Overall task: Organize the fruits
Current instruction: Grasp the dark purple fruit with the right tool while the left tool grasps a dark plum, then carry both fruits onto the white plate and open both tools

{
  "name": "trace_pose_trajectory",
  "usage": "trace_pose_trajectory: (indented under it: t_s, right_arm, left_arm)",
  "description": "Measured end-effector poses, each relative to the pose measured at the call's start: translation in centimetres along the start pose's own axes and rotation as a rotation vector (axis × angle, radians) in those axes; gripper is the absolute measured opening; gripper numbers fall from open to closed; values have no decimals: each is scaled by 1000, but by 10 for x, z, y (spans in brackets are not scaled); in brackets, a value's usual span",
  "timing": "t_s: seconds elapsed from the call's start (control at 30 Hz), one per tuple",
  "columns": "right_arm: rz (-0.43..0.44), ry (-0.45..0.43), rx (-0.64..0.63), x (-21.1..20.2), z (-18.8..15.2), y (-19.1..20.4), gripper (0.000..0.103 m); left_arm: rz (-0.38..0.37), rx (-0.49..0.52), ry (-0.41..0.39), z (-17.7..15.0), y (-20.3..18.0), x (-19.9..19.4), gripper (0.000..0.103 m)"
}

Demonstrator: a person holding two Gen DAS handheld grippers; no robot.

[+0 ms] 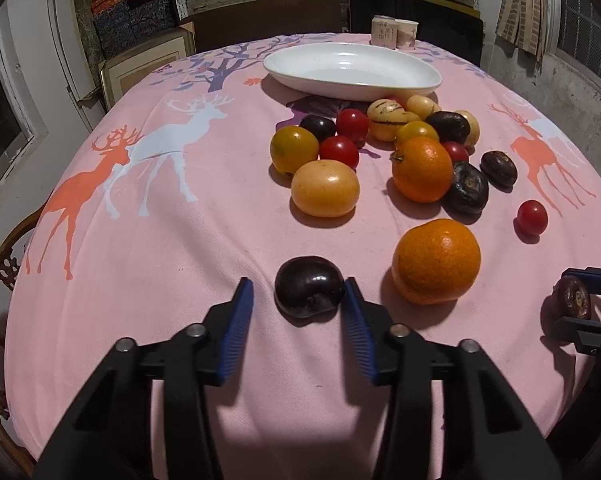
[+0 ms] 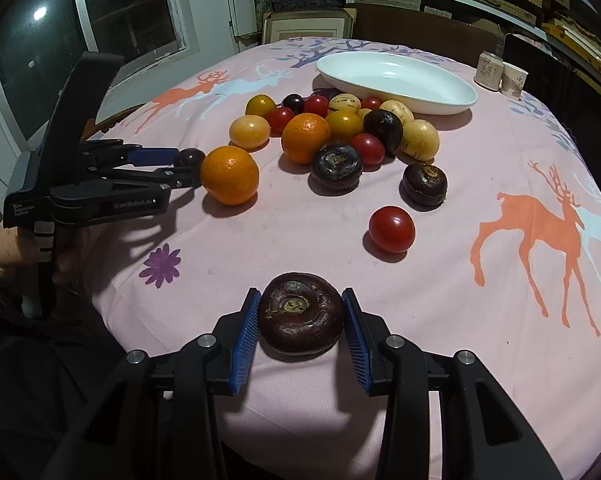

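Left gripper brackets a dark plum, one pad touching; right gripper pinches a brown fruit. Squeeze gently, lift straight toward the white dish.

Table lay bare from 7 to 10 o'clock of the left tongs: open passage over the cloth. Toward 12 o'clock the fruit cluster blocked the straight line to the white dish. A near orange sat close at 2 o'clock. Right tongs had clear cloth at 3 o'clock; a red tomato stood at 1 o'clock. A free lane ran left of the cluster to the dish.
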State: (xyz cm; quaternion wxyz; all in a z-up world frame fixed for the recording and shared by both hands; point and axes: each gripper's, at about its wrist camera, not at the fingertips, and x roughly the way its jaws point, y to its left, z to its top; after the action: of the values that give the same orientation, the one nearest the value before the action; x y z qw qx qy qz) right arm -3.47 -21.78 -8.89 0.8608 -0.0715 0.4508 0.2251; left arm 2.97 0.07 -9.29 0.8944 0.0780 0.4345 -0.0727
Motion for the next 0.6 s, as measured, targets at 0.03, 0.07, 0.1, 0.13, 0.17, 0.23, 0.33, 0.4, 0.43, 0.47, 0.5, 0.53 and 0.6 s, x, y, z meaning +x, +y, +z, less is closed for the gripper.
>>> trace_pose_trajectory:
  t_s: [0.03, 0.07, 0.1, 0.13, 0.17, 0.23, 0.33, 0.4, 0.43, 0.47, 0.5, 0.53, 0.6]
  right_arm:
    - [-1, -1, 2, 0, 0, 0, 41]
    - [-2, -2, 5, 0, 0, -1, 41]
    - [-3, -3, 9, 0, 0, -2, 41]
    - [-3, -3, 14, -1, 0, -2, 41]
    - [-4, -3, 19, -1, 0, -3, 41]
    - [-4, -2, 25, 0, -1, -4, 41]
    - [-4, -1, 26, 0, -1, -4, 41]
    - [-2, -1, 28, 0, 0, -4, 41]
    - [-2, 0, 29, 0, 0, -5, 41]
    - [-2, 1, 30, 1, 0, -5, 41]
    - [-3, 2, 30, 1, 0, -5, 41]
    - [-3, 3, 30, 1, -1, -5, 41]
    - [-3, 1, 30, 1, -1, -5, 41]
  left_arm:
    - [-17, -2, -7, -1, 2, -2, 35]
    - [-28, -5, -18, -1, 3, -4, 33]
    - [-29, -6, -28, -2, 3, -7, 32]
    - [-33, -6, -38, -2, 4, -10, 32]
    - [-37, -9, -42, -3, 5, -11, 32]
    - [-40, -5, -42, -3, 5, -13, 32]
    - [-49, -5, -34, -6, 4, -13, 32]
    - [-56, 3, -22, -8, 3, -10, 32]
    - [-44, 16, -29, -7, 1, -9, 32]
    - [-38, 15, -27, -7, 0, -8, 32]
    - [-37, 10, -25, -7, 0, -6, 33]
    - [-34, 7, -24, -6, 0, -4, 33]
    - [-30, 5, -22, -6, 0, -2, 33]
